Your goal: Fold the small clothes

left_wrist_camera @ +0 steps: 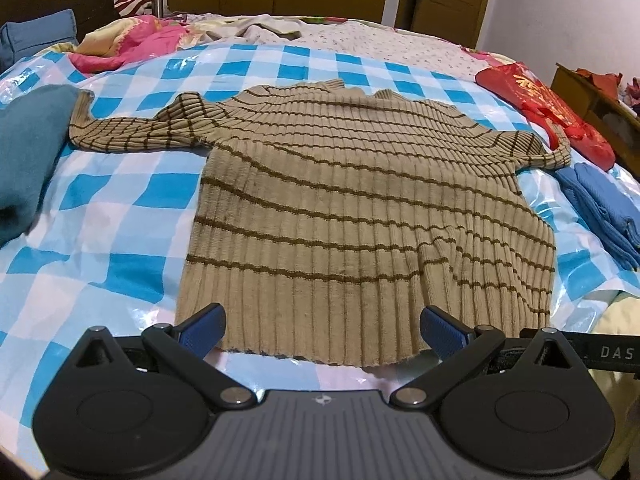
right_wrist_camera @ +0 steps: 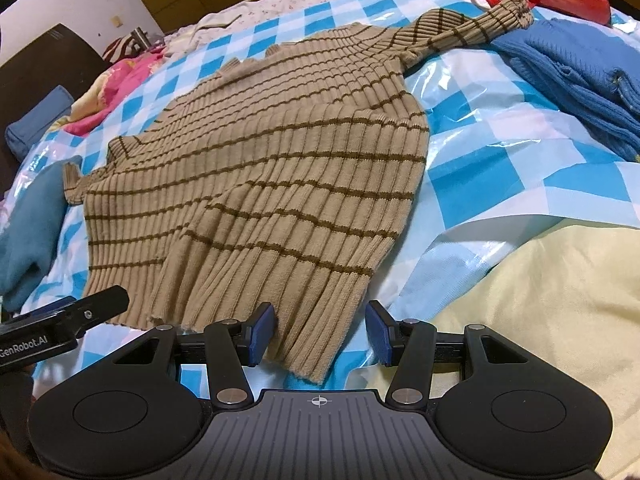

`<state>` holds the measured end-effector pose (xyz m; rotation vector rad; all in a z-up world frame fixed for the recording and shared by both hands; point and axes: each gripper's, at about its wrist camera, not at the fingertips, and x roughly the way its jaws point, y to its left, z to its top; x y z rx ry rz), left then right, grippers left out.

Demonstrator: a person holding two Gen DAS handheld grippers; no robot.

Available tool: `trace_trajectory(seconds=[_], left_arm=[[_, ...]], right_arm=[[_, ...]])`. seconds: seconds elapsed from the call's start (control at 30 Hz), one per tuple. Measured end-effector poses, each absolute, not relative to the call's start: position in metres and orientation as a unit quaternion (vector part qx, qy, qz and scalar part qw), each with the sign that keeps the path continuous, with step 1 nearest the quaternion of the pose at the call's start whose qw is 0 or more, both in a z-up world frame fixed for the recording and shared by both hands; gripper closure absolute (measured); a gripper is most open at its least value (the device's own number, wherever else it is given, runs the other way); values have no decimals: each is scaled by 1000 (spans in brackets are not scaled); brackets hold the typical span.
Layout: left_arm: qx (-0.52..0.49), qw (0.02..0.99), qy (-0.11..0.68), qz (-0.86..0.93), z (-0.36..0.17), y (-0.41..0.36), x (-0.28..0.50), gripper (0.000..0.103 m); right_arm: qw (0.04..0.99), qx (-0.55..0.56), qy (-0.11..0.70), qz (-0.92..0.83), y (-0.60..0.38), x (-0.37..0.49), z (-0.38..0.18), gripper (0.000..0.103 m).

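Note:
A tan ribbed sweater (left_wrist_camera: 340,200) with thin brown stripes lies flat, sleeves spread, on a blue-and-white checked plastic sheet (left_wrist_camera: 100,220) over a bed. My left gripper (left_wrist_camera: 322,330) stands open wide at the sweater's near hem, a blue pad at either side of the hem's middle stretch. In the right wrist view the sweater (right_wrist_camera: 280,180) runs away to the upper left. My right gripper (right_wrist_camera: 320,332) is open over the hem's right corner. The ribbed edge lies between its blue pads, and they do not press on it.
A teal cloth (left_wrist_camera: 24,152) lies left of the sweater, a folded blue knit (right_wrist_camera: 580,72) to its right, and a red bag (left_wrist_camera: 540,104) beyond that. A pink quilt (left_wrist_camera: 132,40) lies at the far left. A pale yellow blanket (right_wrist_camera: 540,300) sits at the near right.

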<state>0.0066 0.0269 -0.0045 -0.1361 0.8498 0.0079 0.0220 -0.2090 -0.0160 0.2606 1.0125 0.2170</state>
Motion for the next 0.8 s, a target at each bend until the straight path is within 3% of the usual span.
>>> trace_trajectory(seconds=[0.33,0.4,0.53,0.67,0.8], left_arm=[[-56,910,410,-6,-4,23,6,0],[-49,911,409,-9,-4,21,6,0],[-36,913,406,-17,-2,17,5,0],[-28,915,402,-23,0,16,4,0],[-18,917,397,-28,1,15,5,0]], right_arm=[[857,116,489,111,-204,28,-19,55],[857,116,489,114,-204,27,-19,61],[851,124,496,119,-206,29,-22,84],[849,141,495,124,-214,27,-19,95],[852,139,491,117,-224,25,-12,97]])
